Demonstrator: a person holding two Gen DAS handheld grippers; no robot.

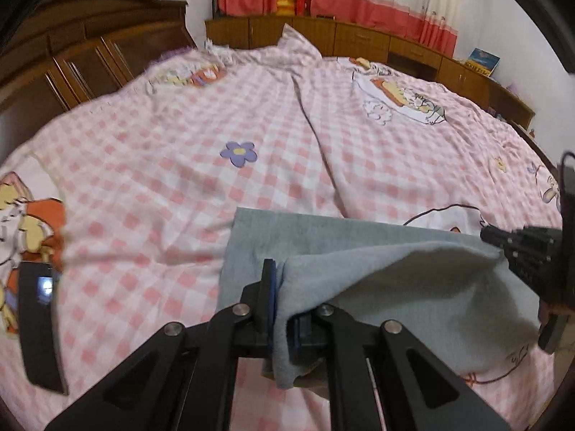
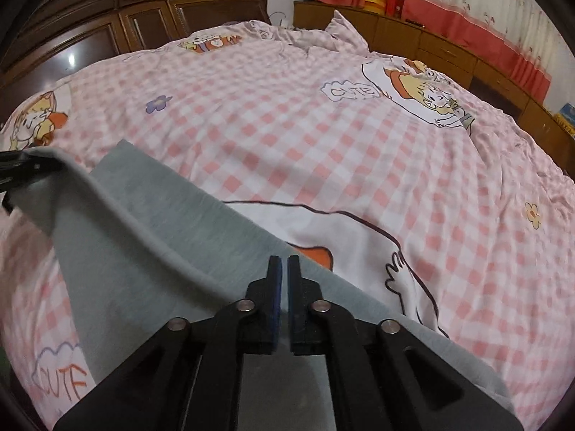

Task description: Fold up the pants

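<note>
Grey pants (image 1: 395, 273) lie on the pink checked bedcover (image 1: 179, 165), their near edge lifted and folded over. My left gripper (image 1: 282, 287) is shut on that raised edge, and cloth drapes over its right finger and hides it. At the right of the left wrist view, my right gripper (image 1: 493, 237) holds the other end of the same edge. In the right wrist view the right gripper (image 2: 284, 264) shows a narrow slit between its blue pads, with the pants (image 2: 161, 215) folded up against them. The left gripper (image 2: 54, 165) pinches the cloth at the far left.
A flat black device (image 1: 39, 323) lies on the cover at the near left. A dark wooden wardrobe (image 2: 143, 25) stands behind the bed. Low wooden cabinets (image 1: 359, 39) run under red and cream curtains (image 1: 395, 0). A crumpled ridge of bedding (image 1: 298, 46) rises at the far side.
</note>
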